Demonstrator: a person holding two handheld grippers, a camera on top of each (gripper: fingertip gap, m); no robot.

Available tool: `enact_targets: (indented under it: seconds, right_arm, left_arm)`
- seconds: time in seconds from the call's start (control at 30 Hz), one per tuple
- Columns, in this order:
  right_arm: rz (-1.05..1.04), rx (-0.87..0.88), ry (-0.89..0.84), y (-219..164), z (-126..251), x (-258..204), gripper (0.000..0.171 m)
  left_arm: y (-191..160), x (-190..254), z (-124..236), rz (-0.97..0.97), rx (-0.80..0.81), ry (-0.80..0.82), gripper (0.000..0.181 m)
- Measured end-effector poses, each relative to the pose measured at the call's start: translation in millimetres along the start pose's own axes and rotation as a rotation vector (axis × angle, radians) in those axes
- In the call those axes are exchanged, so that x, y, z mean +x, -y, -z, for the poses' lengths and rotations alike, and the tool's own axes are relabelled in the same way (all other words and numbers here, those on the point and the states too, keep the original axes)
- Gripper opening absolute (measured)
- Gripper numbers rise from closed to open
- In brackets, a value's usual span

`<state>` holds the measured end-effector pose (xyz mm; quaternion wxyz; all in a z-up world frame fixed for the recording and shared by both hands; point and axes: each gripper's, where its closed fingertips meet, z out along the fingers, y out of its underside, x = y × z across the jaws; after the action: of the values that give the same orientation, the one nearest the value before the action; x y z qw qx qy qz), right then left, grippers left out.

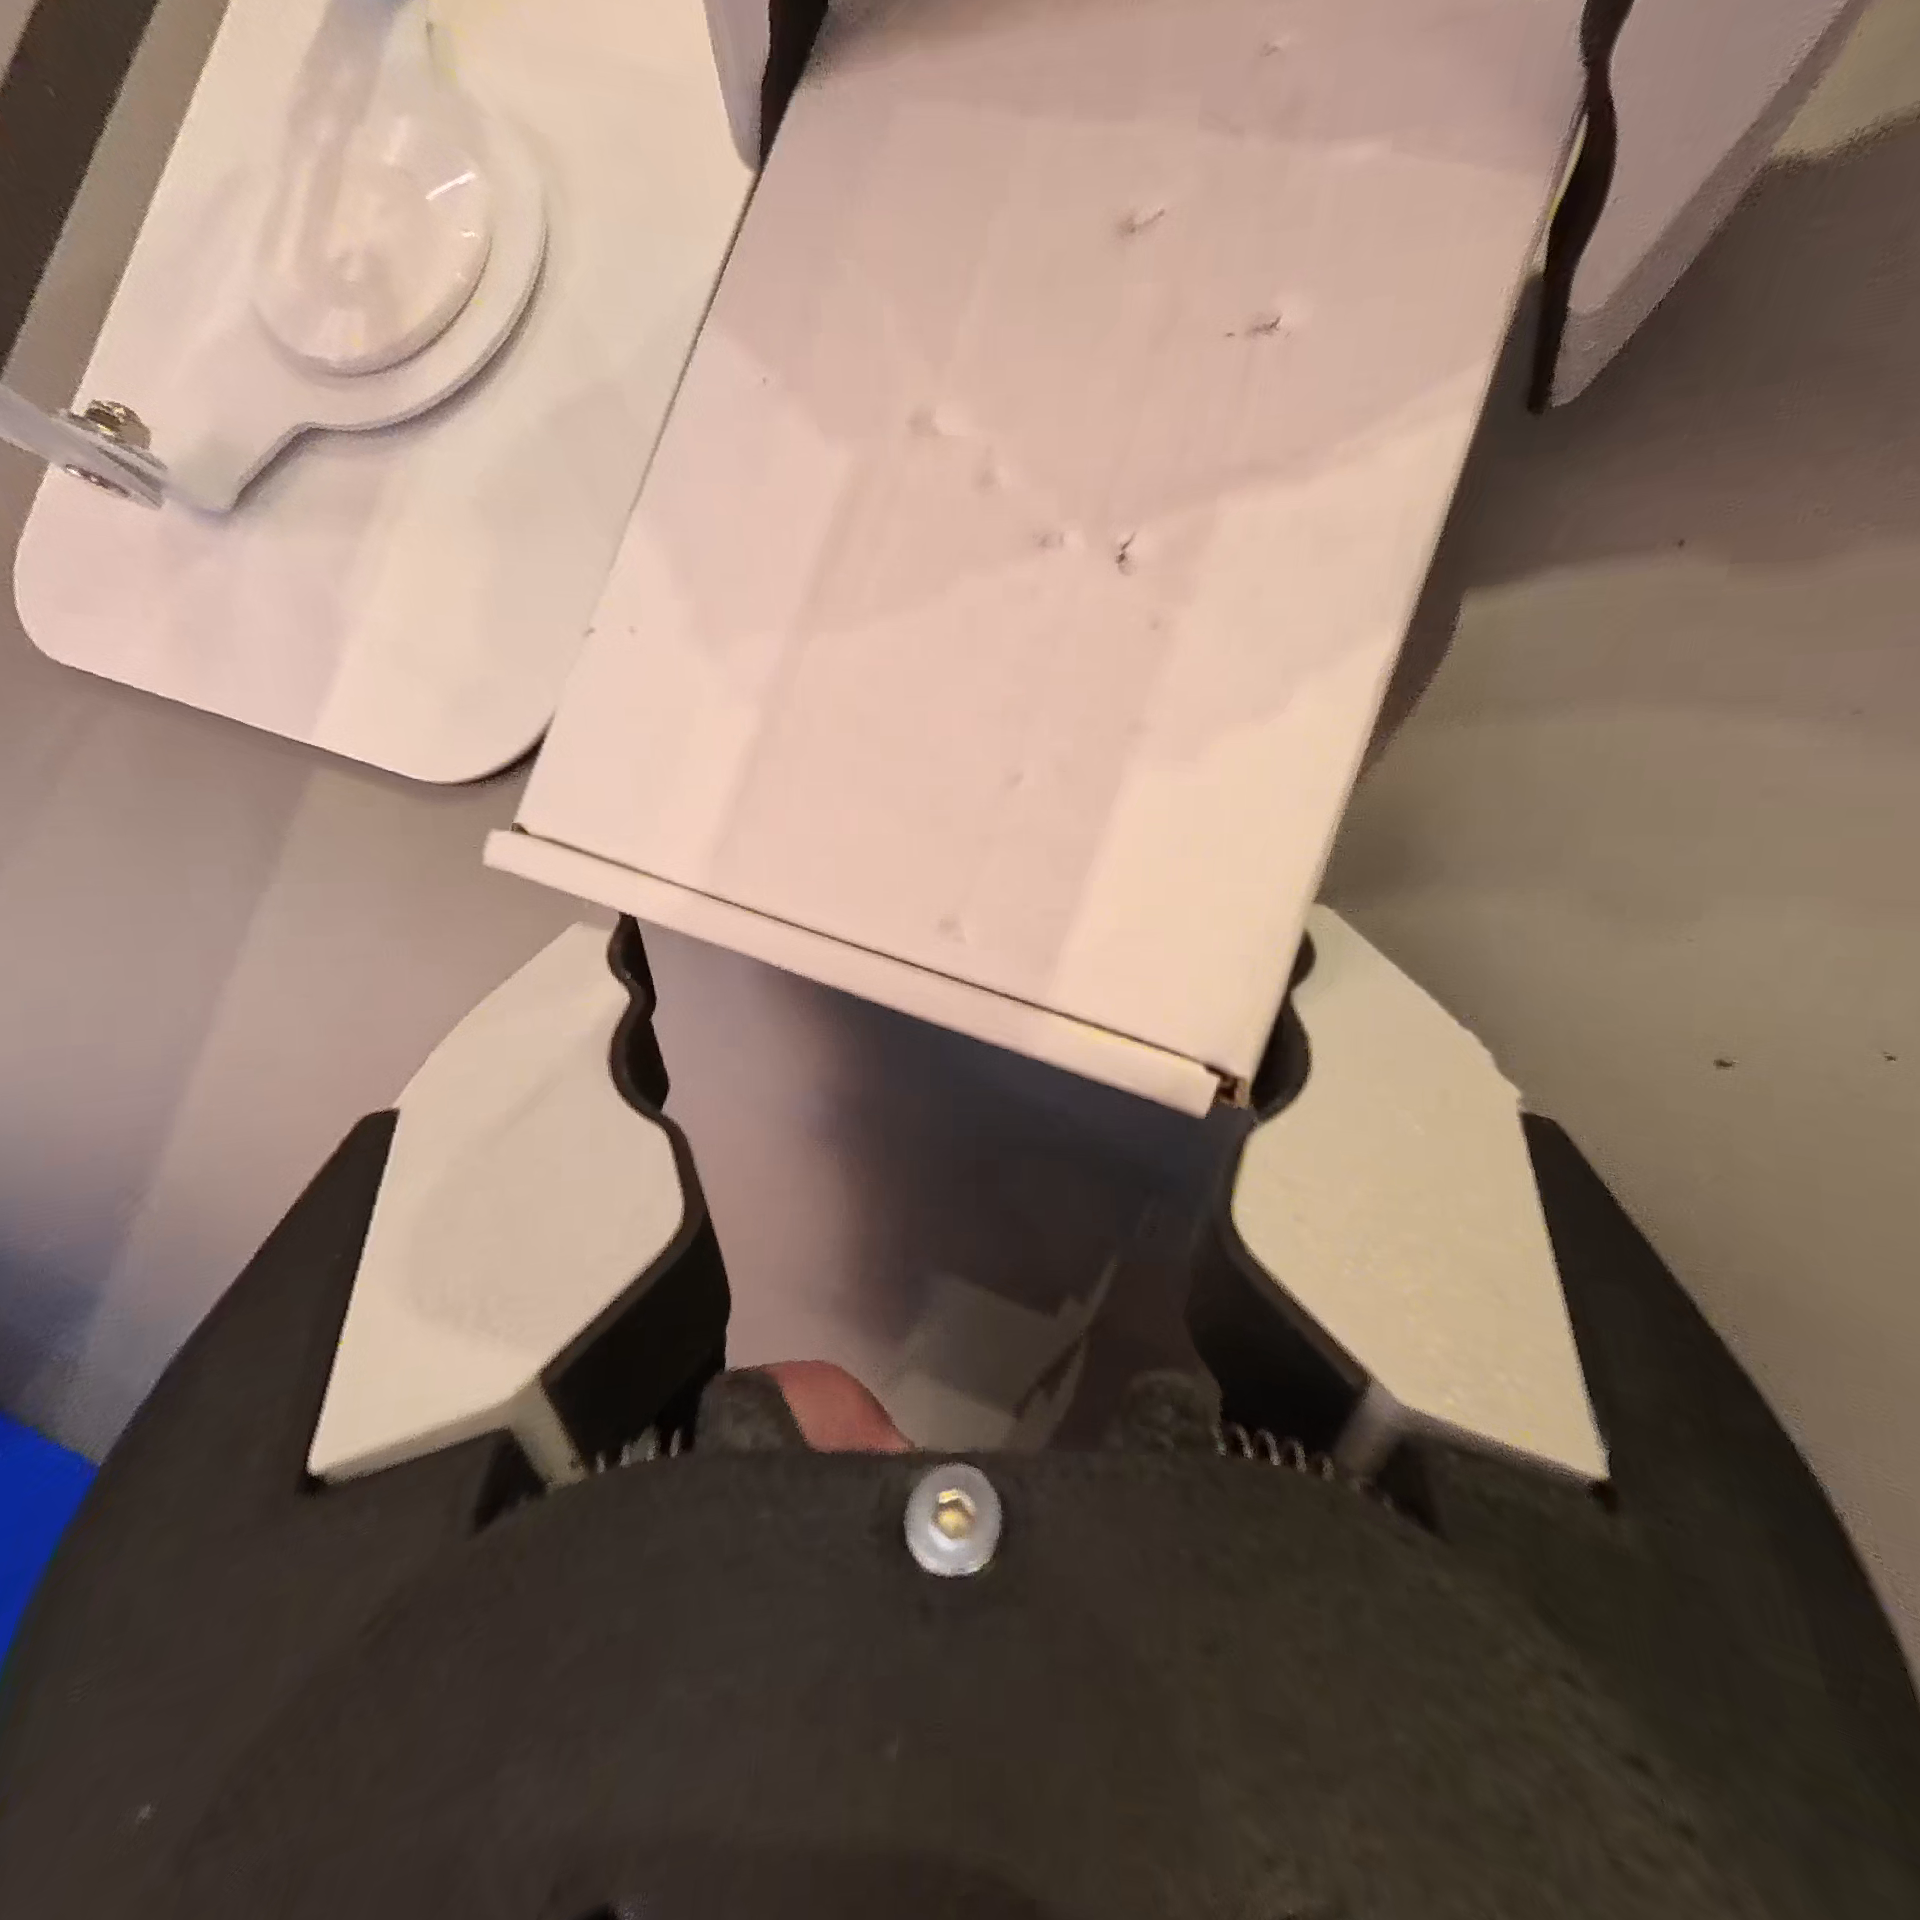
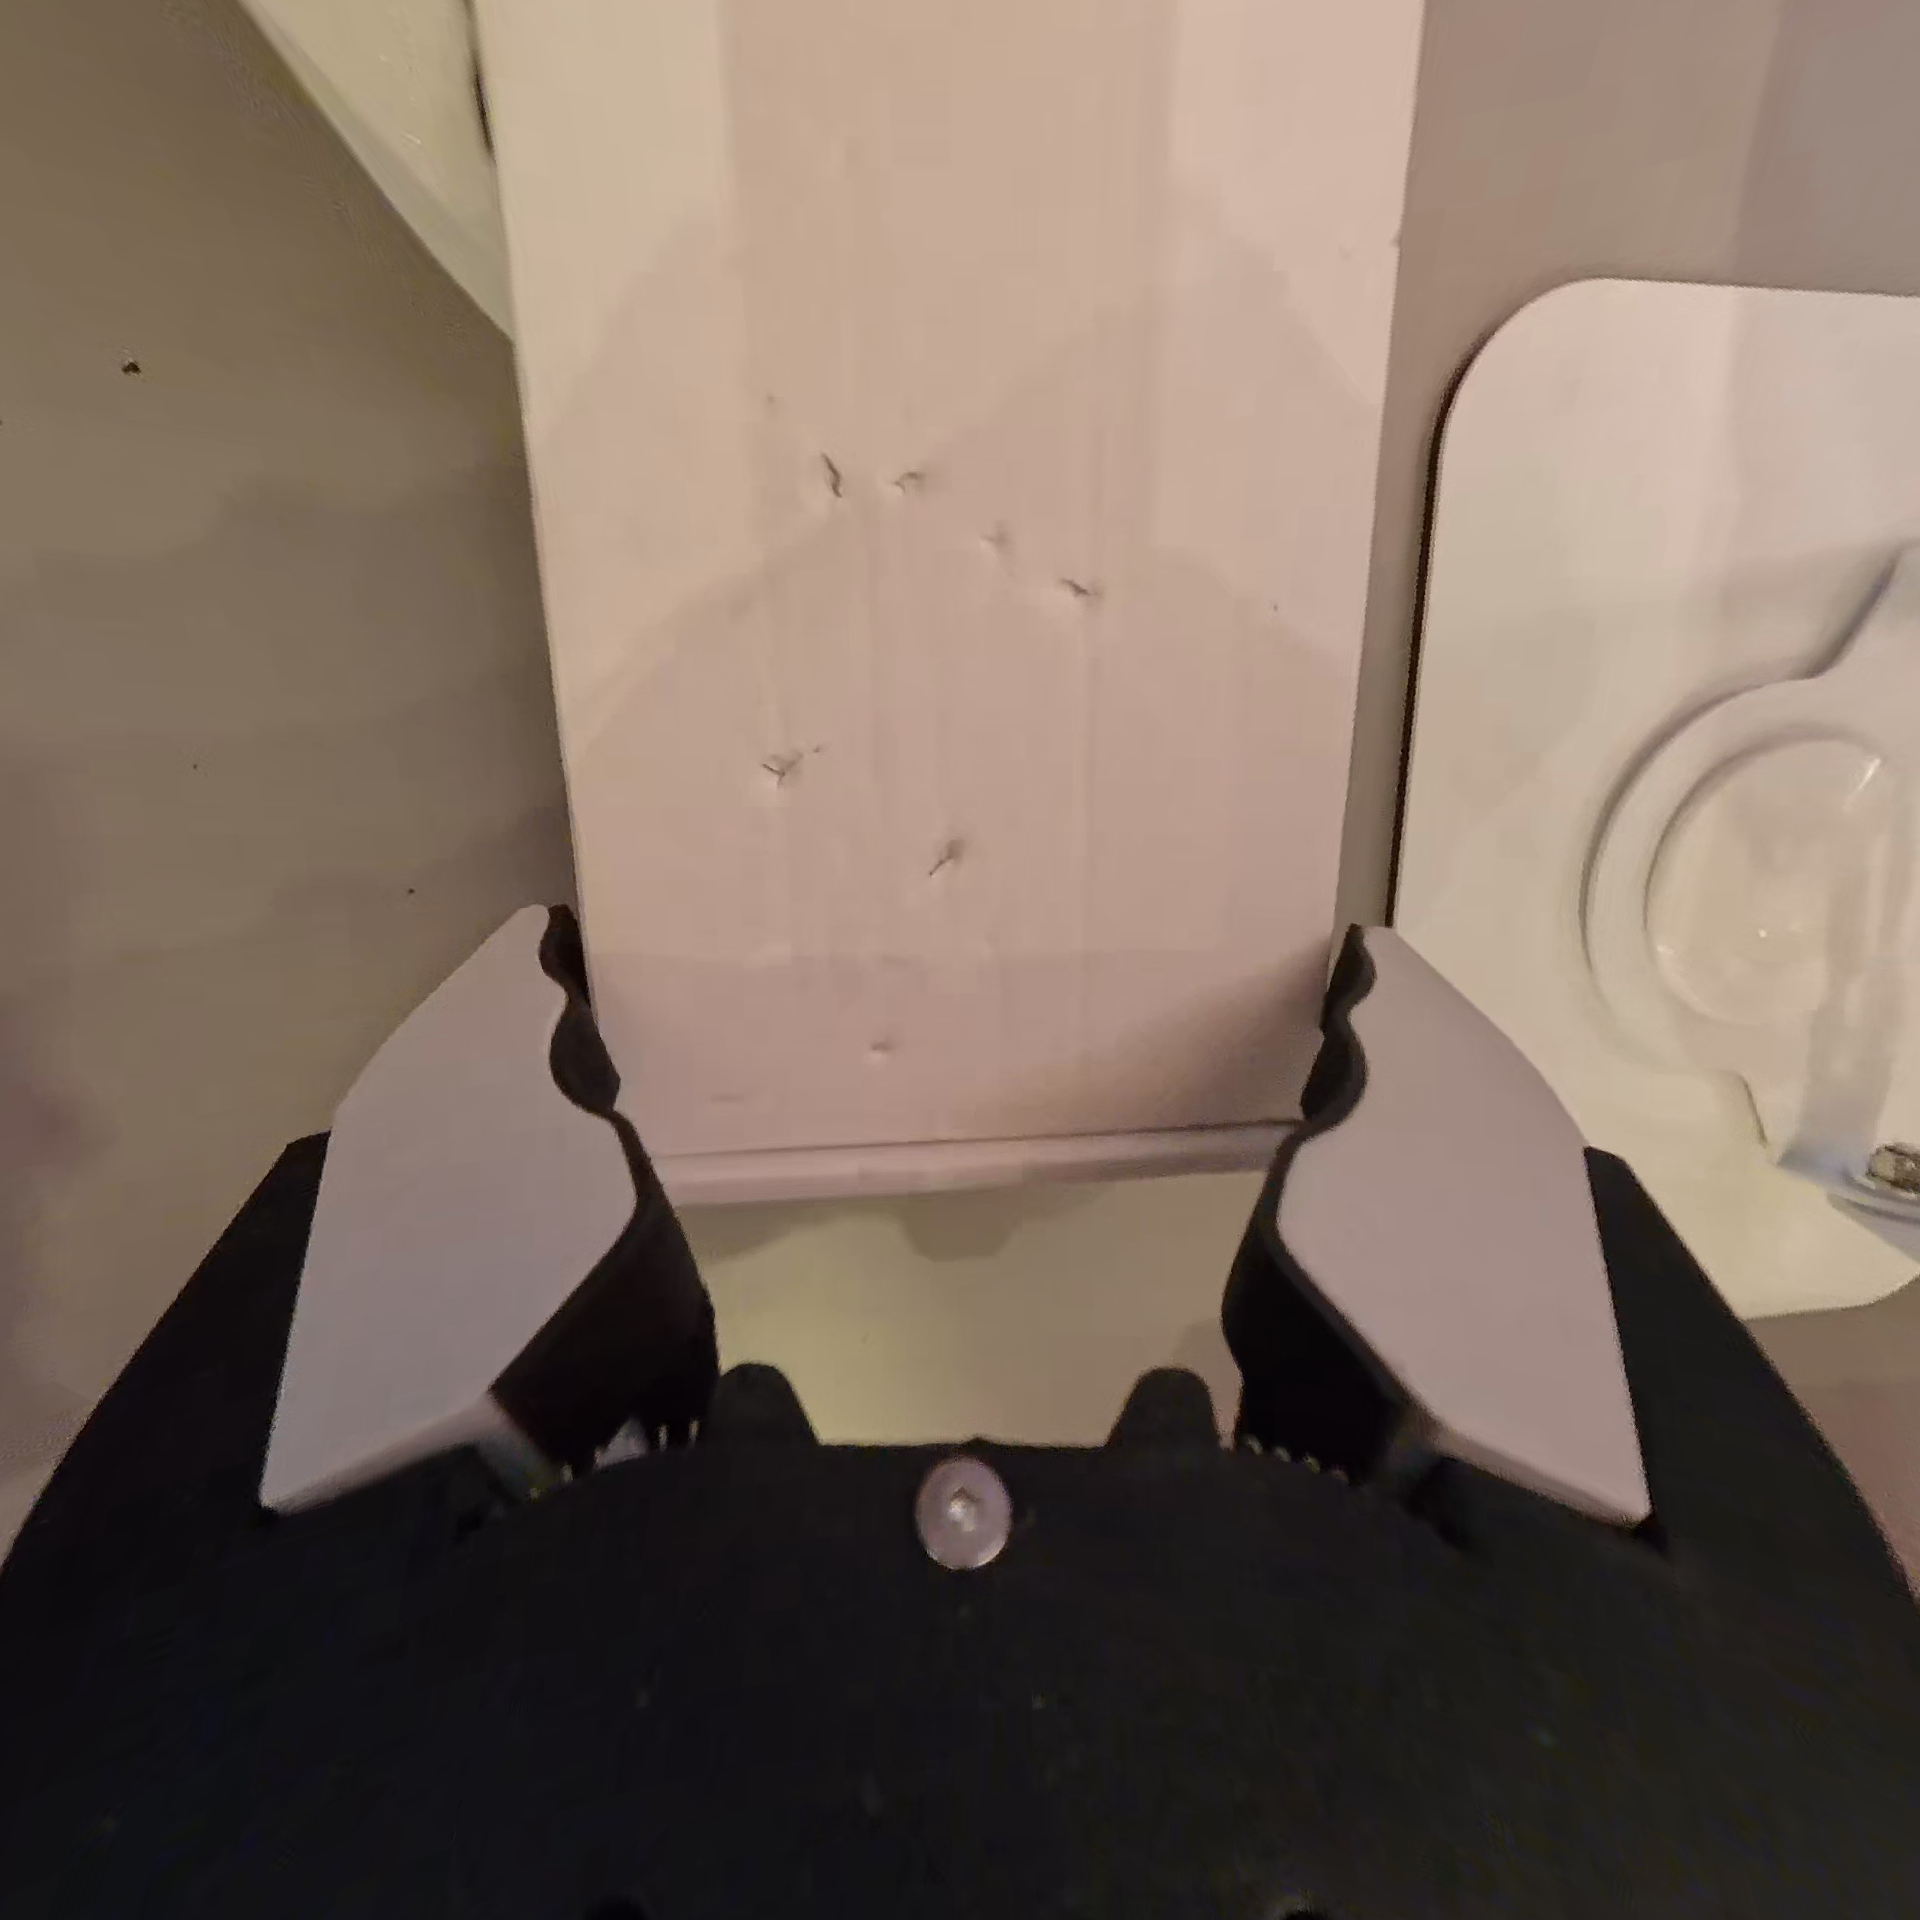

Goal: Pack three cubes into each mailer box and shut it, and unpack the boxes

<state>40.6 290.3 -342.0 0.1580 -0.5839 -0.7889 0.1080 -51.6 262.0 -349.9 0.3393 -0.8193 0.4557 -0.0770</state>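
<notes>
A shut white mailer box [image 1: 1018,540], its lid dented and scuffed, fills the middle of both views. In the right wrist view the box [image 2: 956,644] runs straight away from me, and my right gripper [image 2: 951,925] has its pads against the box's two long sides near the closest end. That gripper's fingers [image 1: 1683,187] also show at the far end of the box in the left wrist view. My left gripper [image 1: 961,925] is wide open at the box's other end, which sits skewed over the fingertips. No cubes are in view.
A white plate with rounded corners [image 1: 135,582] carrying a round clear fitting [image 1: 395,249] and a bolted bracket lies right beside the box; it also shows in the right wrist view [image 2: 1558,499]. The grey tabletop [image 1: 1662,831] surrounds them. Something blue [image 1: 31,1455] sits at the left edge.
</notes>
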Motion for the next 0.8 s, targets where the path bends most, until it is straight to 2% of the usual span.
enact_targets:
  seconds: [0.2, 0.37, 0.47, 0.53, 0.67, 0.8]
  right_arm:
    - [-0.006, -0.015, 0.036, -3.0, 2.9, -5.9, 0.128]
    - [-0.043, -0.057, 0.056, -20.0, 14.1, -29.5, 0.129]
    - [-0.141, 0.013, 0.072, -23.5, 28.8, -42.7, 0.129]
    - [-0.249, 0.074, 0.06, -29.6, 41.2, -43.0, 0.128]
    - [-0.471, 0.123, 0.076, -51.3, 49.6, -50.6, 0.12]
    - [-0.607, 0.164, 0.1, -45.1, 39.9, -62.6, 0.098]
  left_arm:
    - [3.0, 6.8, 0.6, 0.014, 0.022, -0.02, 0.109]
    - [12.5, 34.9, 2.3, -0.007, 0.01, -0.083, 0.109]
    - [13.6, 37.2, 6.3, -0.016, -0.003, -0.083, 0.107]
    - [16.3, 33.5, 13.7, 0.065, 0.033, -0.107, 0.106]
    - [21.9, 35.3, 22.6, 0.216, 0.086, -0.189, 0.096]
    - [26.6, 51.2, 14.3, 0.291, 0.084, -0.27, 0.081]
